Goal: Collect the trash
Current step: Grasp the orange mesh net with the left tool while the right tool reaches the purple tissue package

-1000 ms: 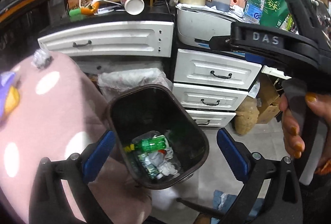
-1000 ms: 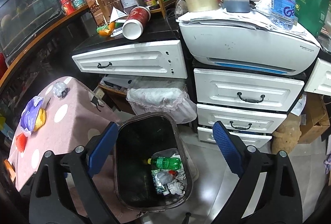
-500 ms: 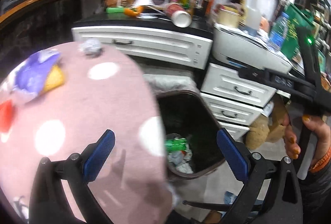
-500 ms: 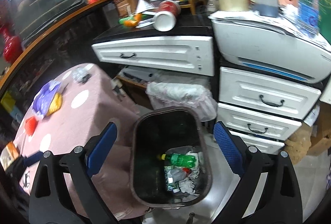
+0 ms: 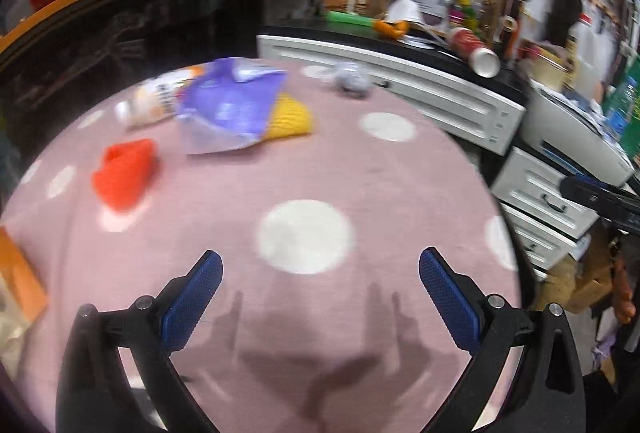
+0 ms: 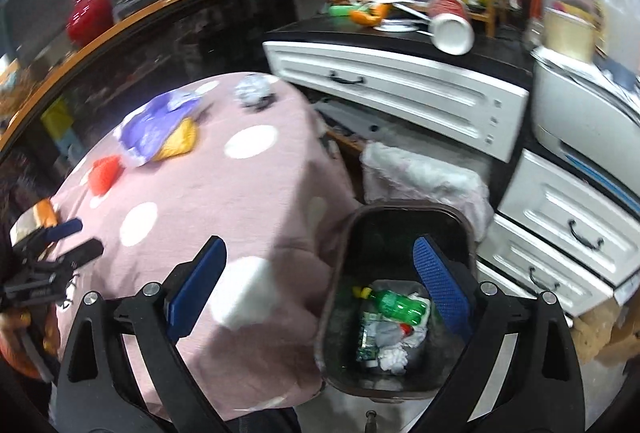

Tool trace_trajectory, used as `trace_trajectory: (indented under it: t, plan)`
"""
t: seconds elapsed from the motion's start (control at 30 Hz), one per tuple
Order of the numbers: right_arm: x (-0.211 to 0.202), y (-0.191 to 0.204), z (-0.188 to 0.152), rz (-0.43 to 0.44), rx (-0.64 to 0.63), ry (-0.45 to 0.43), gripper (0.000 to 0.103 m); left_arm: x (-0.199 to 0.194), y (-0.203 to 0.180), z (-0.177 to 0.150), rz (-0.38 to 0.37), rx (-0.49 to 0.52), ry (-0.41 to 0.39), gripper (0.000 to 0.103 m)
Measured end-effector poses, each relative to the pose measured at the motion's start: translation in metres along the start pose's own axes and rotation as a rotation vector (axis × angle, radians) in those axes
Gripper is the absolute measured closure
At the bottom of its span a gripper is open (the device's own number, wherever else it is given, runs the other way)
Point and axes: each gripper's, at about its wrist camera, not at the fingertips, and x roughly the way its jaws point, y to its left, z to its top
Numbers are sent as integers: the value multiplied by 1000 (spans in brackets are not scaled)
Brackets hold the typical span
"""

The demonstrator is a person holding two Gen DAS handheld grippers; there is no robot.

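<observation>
The left gripper (image 5: 320,293) has its jaws spread wide and holds nothing; below it lies the pink tablecloth with white dots (image 5: 360,173). The right gripper (image 6: 320,285) is likewise released and empty, one blue pad over the cloth's edge and the other over the dark trash bin (image 6: 340,313).

The bin stands on the floor just right of the table. In it lie one green plastic bottle (image 6: 400,307), one crumpled white paper ball (image 6: 394,357) and some wrappers too jumbled to count.

Trash left on the table, at its far-left part, counts five pieces: one purple bag (image 5: 232,109), one yellow piece (image 5: 290,119) tucked under the bag's right edge, one red-orange piece (image 5: 124,173) near left of the bag, one pale tube-like wrapper (image 5: 154,101) at the bag's far left, and one grey foil ball (image 5: 352,83) near the far edge. An orange-edged packet (image 5: 20,281) sits at the near-left edge.

Beyond the table, one paper cup (image 6: 450,25) lies tipped on the black top above white drawers (image 6: 400,89).

Against a second ago, the left gripper has swung left from over the bin to over the table; the right has turned left too, bringing more of the table into view.
</observation>
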Motion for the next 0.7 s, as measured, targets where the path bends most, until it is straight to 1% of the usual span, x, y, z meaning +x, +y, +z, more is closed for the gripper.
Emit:
trace_trajectory:
  t: [0.23, 0.3, 0.37, 0.5, 0.57, 0.63, 0.7]
  plan:
    - [22, 67, 15, 88, -136, 19, 10, 4, 64, 11, 139, -40, -23, 6]
    - [25, 82, 18, 108, -162, 18, 10, 11, 87, 19, 185, -55, -23, 6]
    - [30, 97, 21, 125, -188, 20, 10, 18, 104, 25, 216, -73, -22, 6]
    - [38, 119, 26, 144, -220, 36, 10, 36, 131, 38, 247, -80, 1, 6]
    - [42, 126, 29, 145, -234, 40, 10, 45, 134, 43, 255, -70, 18, 6]
    - [45, 132, 31, 145, -247, 45, 10, 55, 136, 46, 246, -56, 38, 6]
    - [50, 137, 34, 149, -256, 52, 10, 65, 137, 50, 251, -41, 51, 9]
